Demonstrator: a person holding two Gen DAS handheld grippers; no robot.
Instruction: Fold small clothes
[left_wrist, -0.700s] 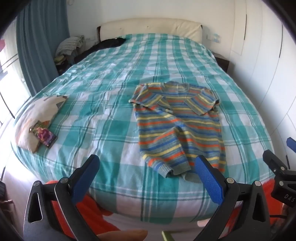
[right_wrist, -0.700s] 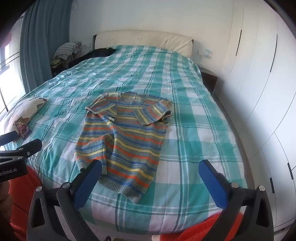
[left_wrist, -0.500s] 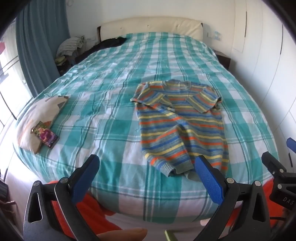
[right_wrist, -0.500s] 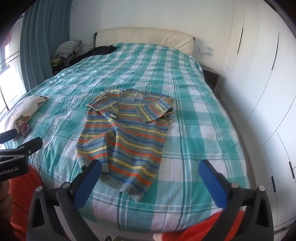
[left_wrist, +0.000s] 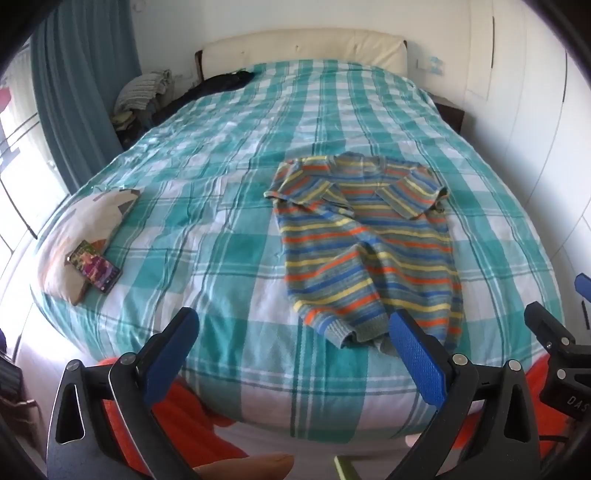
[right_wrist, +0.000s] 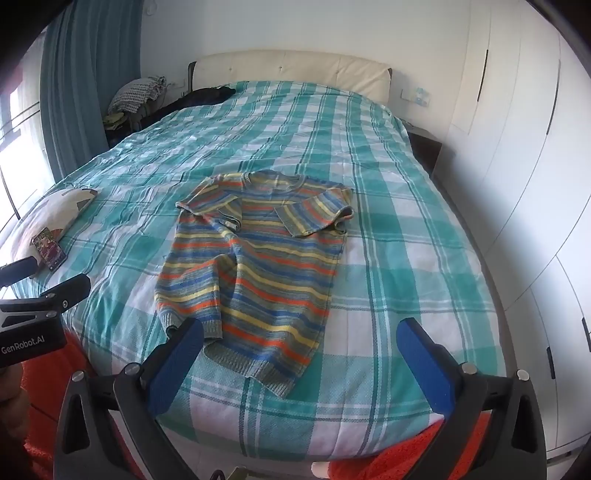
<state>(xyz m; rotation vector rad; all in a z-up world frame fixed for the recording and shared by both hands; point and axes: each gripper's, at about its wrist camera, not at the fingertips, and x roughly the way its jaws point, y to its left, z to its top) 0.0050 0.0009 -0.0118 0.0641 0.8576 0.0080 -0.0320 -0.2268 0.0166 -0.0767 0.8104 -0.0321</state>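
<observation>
This is a bedroom in a home. A wide bed (right_wrist: 388, 229) under a teal-and-white checked cover fills the room, with a cream padded headboard (right_wrist: 291, 68) against the white wall. White wardrobe doors (right_wrist: 517, 122) line one side, a teal curtain (right_wrist: 74, 92) hangs by the window, and clothes are piled (right_wrist: 136, 96) beside the bed's head. A phone (left_wrist: 94, 266) lies on a cushion (left_wrist: 85, 225).

A small knitted sweater with orange, yellow and blue stripes (left_wrist: 365, 251) lies flat on the teal-and-white checked bedspread (left_wrist: 207, 229), both short sleeves folded inward. The left gripper (left_wrist: 291, 343), blue-padded jaws spread wide, hovers above the bed's near edge. A phone (left_wrist: 94, 266) rests on a white cushion (left_wrist: 79, 229).
</observation>
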